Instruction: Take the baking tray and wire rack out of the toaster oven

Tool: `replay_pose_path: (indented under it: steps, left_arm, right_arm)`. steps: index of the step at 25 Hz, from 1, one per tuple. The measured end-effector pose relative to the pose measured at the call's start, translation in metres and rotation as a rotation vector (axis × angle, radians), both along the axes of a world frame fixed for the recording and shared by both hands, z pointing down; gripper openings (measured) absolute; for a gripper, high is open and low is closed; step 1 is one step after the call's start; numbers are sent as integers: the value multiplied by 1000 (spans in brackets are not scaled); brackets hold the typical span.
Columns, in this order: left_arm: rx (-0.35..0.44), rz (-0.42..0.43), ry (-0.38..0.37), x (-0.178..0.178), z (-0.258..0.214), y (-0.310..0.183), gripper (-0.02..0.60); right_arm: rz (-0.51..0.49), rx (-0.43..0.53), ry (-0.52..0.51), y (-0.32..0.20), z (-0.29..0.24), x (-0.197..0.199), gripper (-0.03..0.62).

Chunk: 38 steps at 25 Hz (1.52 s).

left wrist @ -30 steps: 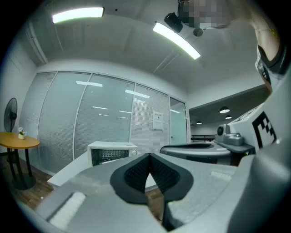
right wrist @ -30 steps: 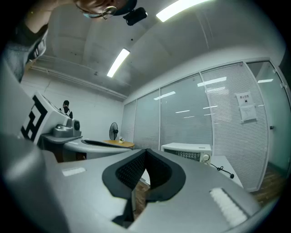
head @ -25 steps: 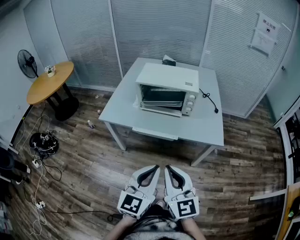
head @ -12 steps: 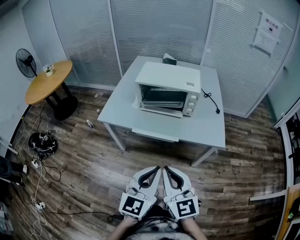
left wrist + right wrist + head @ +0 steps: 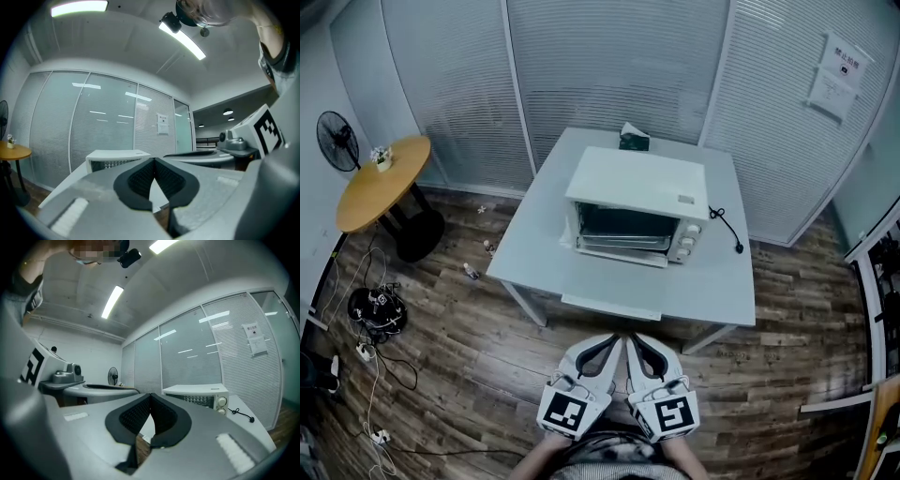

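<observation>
Leftmost, a standing fan (image 5: 339, 141) sits by the wall, with a round wooden table (image 5: 380, 187) beside it that carries a small potted plant (image 5: 382, 156). Below these, a tangle of cables (image 5: 380, 309) lies on the plank floor.

At centre is a grey table (image 5: 581, 277). A small dark box (image 5: 634, 140) sits at its far edge. The white toaster oven (image 5: 637, 183) stands at about the middle of the table, front turned to the near edge and knobs at its right end. Its door appears let down. Pale metal shows low in the dark cavity, so the baking tray and wire rack are inside, though the two cannot be told apart from here. A black power cord (image 5: 724, 225) trails from the oven toward the right edge. A paper notice (image 5: 839, 70) hangs on the blinds at upper right.

The tongs are held side by side over the floor, short of the table's near edge:
- The left gripper (image 5: 614, 343) has its jaws pressed together, with nothing between them.
- The right gripper (image 5: 636, 342) is likewise closed and empty.
</observation>
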<state>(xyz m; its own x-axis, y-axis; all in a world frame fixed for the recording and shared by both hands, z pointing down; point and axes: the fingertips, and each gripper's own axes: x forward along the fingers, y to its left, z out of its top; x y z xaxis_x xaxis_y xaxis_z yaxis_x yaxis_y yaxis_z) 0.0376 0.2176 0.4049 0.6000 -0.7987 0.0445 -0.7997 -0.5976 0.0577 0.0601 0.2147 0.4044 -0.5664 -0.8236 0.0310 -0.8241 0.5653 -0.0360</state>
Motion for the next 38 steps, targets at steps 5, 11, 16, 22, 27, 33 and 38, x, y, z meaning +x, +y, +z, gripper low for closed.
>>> replay_pose_path:
  steps: [5,11,16,22,27,33,38]
  left_arm:
    - [-3,39,-20,-16,2,-45,3]
    - [-25,66,9,-30,4,-81,3]
    - [-39,82,22,-48,7,-100,3]
    - [-43,90,20,-61,9,-115,3]
    - [-51,100,34,-59,7,-121,3]
    - [-50,85,10,-58,15,-141,3]
    - [-63,73,29,-45,7,-171,3]
  right_arm:
    - [31,-7,2,-43,0,-13,2]
    - [57,-20,0,-79,5,-30,2]
    - [87,-21,-6,-98,6,-42,2]
    - [103,-36,-14,-107,11,-51,2]
    - [107,-51,-20,-115,12,-51,2]
    - [83,-44,1,-135,11,-51,2]
    - [62,-25,34,-164,7,-45,2]
